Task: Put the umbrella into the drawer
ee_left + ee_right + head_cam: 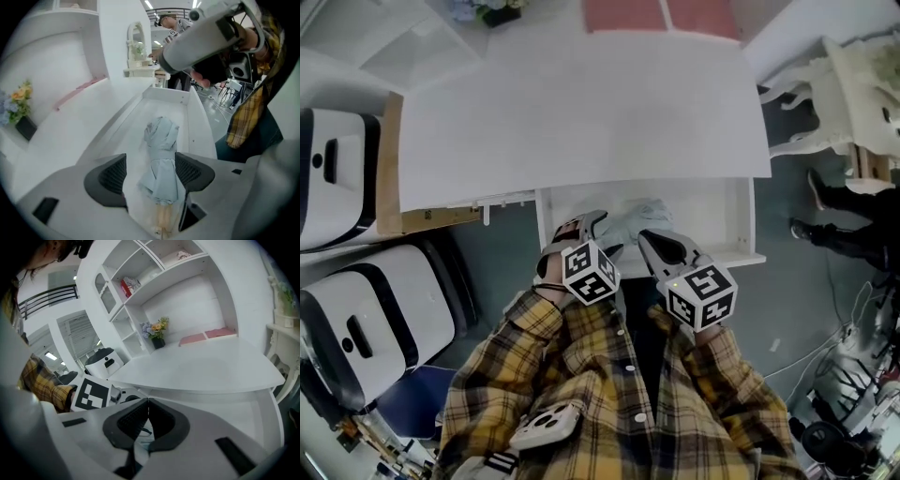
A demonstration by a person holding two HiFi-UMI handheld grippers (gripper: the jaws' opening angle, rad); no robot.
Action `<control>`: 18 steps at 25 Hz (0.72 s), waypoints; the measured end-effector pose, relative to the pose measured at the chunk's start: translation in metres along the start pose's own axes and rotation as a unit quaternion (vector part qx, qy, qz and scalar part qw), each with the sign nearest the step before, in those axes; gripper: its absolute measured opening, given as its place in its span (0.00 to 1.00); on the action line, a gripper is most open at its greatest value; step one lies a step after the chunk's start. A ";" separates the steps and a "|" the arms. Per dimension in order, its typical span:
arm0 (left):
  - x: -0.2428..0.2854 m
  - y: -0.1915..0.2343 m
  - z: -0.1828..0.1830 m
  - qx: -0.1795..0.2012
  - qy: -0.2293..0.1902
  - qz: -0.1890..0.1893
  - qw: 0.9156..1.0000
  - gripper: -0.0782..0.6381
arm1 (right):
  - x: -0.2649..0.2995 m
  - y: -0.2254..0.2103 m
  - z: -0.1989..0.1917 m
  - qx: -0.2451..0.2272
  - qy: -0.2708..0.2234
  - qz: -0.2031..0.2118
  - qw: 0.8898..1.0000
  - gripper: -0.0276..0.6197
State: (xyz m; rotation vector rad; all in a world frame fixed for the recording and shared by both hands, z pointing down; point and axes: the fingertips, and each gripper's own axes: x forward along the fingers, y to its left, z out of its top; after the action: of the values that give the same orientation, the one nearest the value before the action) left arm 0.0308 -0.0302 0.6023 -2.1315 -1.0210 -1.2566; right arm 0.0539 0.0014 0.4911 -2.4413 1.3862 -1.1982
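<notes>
Left gripper view shows the umbrella (pixel 161 161) lying inside the open drawer (pixel 171 95), loose between the left gripper's (pixel 151 172) parted jaws, while the right gripper's (pixel 148 414) jaws are pressed together, so the job looks nearly done, with only pulling both grippers clear left.

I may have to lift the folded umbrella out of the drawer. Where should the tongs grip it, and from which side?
Probably across the umbrella at its banded middle, just beyond the wooden handle, where the folded fabric is narrowest. It lies lengthwise on the floor of the open drawer, so come from above at the handle end, as the open left tongs straddle it.
</notes>
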 end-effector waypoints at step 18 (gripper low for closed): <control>-0.139 0.042 0.090 -0.206 -0.249 0.048 0.945 0.47 | -0.027 0.017 0.089 -0.087 -0.061 0.028 0.994 0.07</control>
State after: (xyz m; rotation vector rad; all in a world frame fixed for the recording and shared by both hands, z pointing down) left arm 0.0690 -0.0443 0.4369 -2.8870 -0.8759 -0.9636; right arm 0.0943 -0.0130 0.4067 -2.5215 1.5709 -0.9362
